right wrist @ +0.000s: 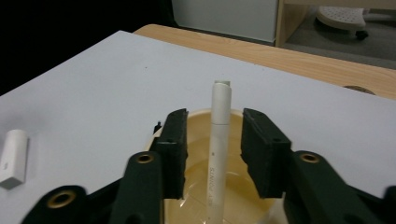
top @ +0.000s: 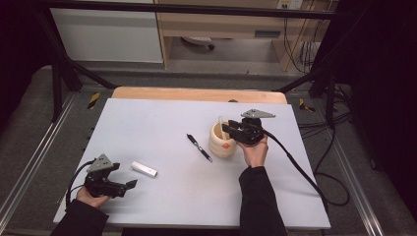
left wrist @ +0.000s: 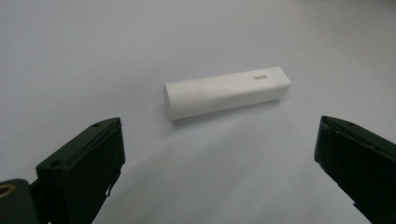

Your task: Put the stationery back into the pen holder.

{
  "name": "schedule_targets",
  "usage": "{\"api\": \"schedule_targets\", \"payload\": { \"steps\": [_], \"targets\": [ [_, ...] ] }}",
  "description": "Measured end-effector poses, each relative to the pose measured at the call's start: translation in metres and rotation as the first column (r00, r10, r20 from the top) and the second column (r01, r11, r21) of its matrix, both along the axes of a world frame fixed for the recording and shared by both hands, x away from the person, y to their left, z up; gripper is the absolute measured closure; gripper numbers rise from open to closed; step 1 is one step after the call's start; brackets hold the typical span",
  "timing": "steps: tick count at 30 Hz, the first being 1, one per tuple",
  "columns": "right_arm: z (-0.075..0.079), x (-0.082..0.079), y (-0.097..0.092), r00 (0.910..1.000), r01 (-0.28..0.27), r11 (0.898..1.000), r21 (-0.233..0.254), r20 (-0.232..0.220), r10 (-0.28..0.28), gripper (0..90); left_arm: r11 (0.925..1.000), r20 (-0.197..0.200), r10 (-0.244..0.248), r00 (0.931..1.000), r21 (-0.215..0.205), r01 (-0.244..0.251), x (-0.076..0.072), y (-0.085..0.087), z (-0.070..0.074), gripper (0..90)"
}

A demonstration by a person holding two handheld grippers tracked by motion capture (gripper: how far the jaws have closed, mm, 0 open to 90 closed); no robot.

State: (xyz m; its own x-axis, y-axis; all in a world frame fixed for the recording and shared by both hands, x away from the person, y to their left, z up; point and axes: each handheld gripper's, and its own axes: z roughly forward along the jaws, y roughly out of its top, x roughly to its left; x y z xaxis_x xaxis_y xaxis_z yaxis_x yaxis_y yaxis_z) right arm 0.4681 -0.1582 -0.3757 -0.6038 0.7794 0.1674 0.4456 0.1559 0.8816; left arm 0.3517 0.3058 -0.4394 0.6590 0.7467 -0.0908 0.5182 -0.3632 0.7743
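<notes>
Between the right gripper point(right wrist: 212, 154) fingers, a white pen point(right wrist: 218, 140) stood ungripped in the cup point(top: 222, 140), left gripper point(left wrist: 217, 163) fingers released before the white tube point(left wrist: 227, 92), black pen point(top: 199, 147) seen from above.

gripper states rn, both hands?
Left gripper: open, holding nothing, eraser lies ahead.
Right gripper: open over the cup, pen between jaws, not gripped.

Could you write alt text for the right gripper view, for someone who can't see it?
A white pen stands upright in a cream cup, between the open black jaws of the right gripper, which don't touch it. A small white stick lies on the pale table.
</notes>
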Motion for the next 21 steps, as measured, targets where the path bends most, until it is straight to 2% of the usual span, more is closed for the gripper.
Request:
{"api": "schedule_targets", "payload": {
  "steps": [7,11,15,21],
  "targets": [
    [0.011,-0.010,-0.007,0.9997,-0.022,1.000,-0.014,-0.009,0.022,29.3,1.0000,0.000,0.001,1.0000,0.000,-0.001,0.000,0.000,0.000,2.0],
    [0.017,-0.015,-0.010,0.9991,-0.037,0.999,-0.039,-0.020,0.037,18.9,1.0000,0.000,0.000,1.0000,0.000,0.000,0.000,0.000,0.000,2.1],
    [0.020,-0.022,-0.010,0.9984,-0.053,0.995,-0.085,-0.026,0.051,12.2,1.0000,-0.001,0.002,1.0000,0.002,-0.002,0.000,0.000,0.000,2.1],
    [0.024,-0.035,-0.004,0.9963,-0.080,0.991,-0.105,-0.039,0.076,7.0,1.0000,-0.001,0.002,1.0000,0.001,-0.002,0.000,0.000,0.000,2.1]
  ]
}}
